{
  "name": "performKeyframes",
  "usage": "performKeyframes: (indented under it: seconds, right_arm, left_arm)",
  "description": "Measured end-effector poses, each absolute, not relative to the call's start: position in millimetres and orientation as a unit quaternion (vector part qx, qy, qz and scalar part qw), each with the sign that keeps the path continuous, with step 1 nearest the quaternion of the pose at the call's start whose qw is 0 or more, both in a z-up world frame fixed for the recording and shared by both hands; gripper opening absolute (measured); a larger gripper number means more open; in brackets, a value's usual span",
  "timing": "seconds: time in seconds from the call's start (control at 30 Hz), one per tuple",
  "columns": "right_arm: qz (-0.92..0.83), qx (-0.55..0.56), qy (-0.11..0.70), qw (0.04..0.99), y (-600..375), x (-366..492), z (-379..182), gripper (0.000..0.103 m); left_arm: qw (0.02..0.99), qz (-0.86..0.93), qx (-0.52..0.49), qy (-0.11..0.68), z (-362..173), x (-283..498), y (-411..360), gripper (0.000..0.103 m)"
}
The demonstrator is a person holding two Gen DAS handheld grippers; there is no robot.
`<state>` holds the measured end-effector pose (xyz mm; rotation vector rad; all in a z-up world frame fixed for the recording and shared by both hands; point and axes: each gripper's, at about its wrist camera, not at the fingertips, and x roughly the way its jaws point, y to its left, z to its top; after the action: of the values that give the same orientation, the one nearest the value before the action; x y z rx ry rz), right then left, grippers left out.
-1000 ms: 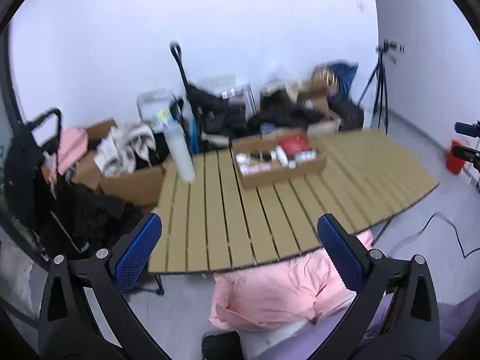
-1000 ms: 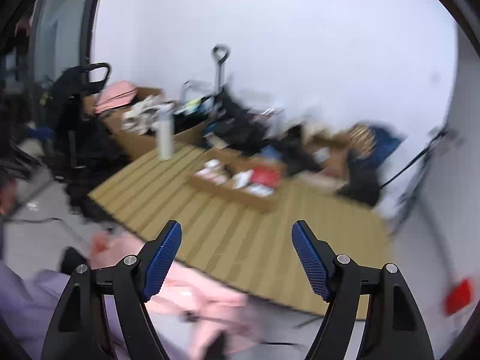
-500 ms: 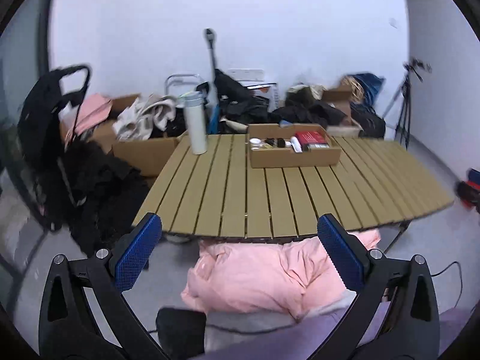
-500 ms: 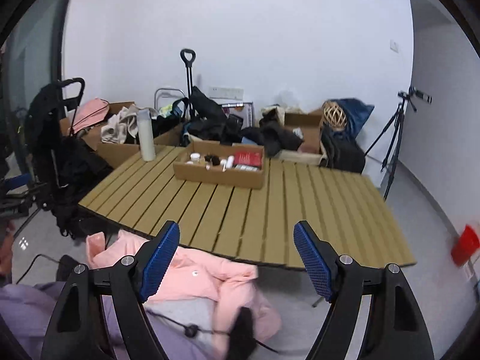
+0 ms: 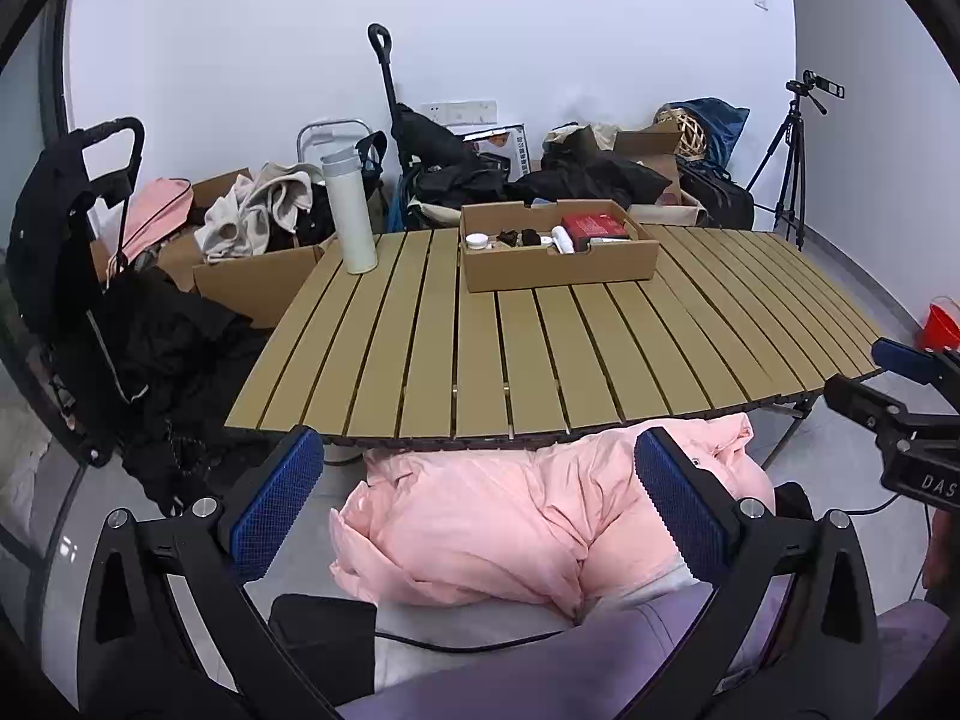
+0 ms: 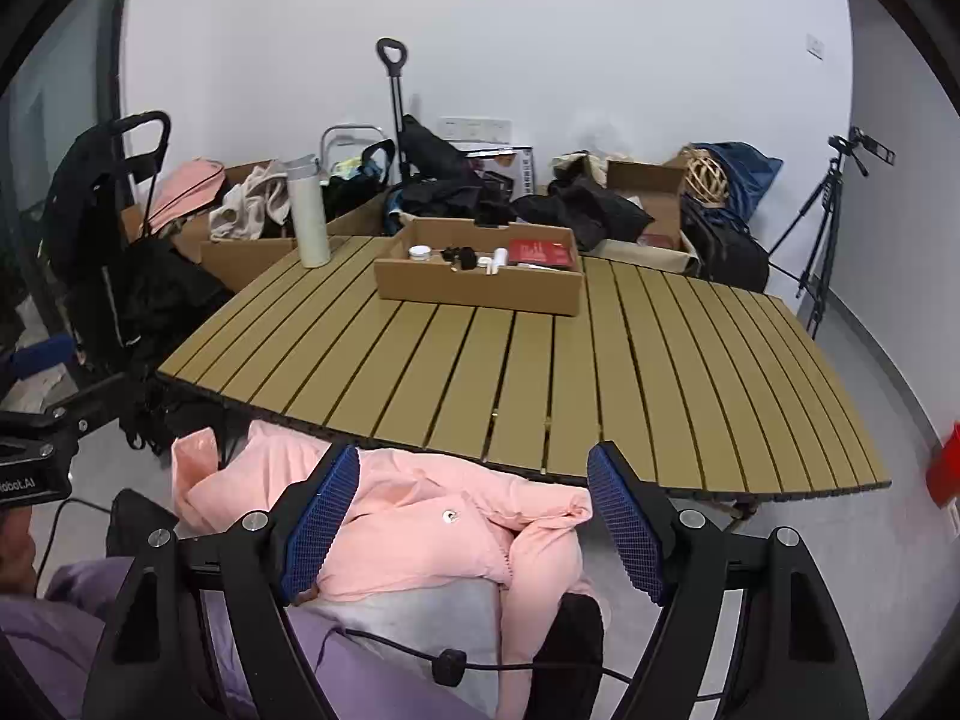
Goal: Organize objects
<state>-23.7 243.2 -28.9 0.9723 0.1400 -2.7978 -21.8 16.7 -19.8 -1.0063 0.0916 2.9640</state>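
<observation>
Both grippers had sunk, left point(image 5: 477, 501) and right point(image 6: 474, 519), jaws wide and empty. At twelve o'clock sat the box point(image 6: 480, 288) of objects; reaching might snag the pink jacket point(image 6: 420, 531).

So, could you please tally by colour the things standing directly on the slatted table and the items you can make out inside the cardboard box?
White: 4 (bottle, jar, tube, small piece)
Black: 1 (clump)
Red: 1 (flat box)
Brown: 1 (cardboard box)
Total: 7
</observation>
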Motion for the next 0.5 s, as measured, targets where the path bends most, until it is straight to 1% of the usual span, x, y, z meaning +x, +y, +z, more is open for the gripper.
performKeyframes:
  seconds: [0.5]
  right_arm:
    - [-0.936,0.333,0.053,0.105,235.2,-22.2,-32.8,0.082]
  left_arm:
    - [0.009,0.948,-0.318,0.03,-15.6,-19.7,13.4,0.103]
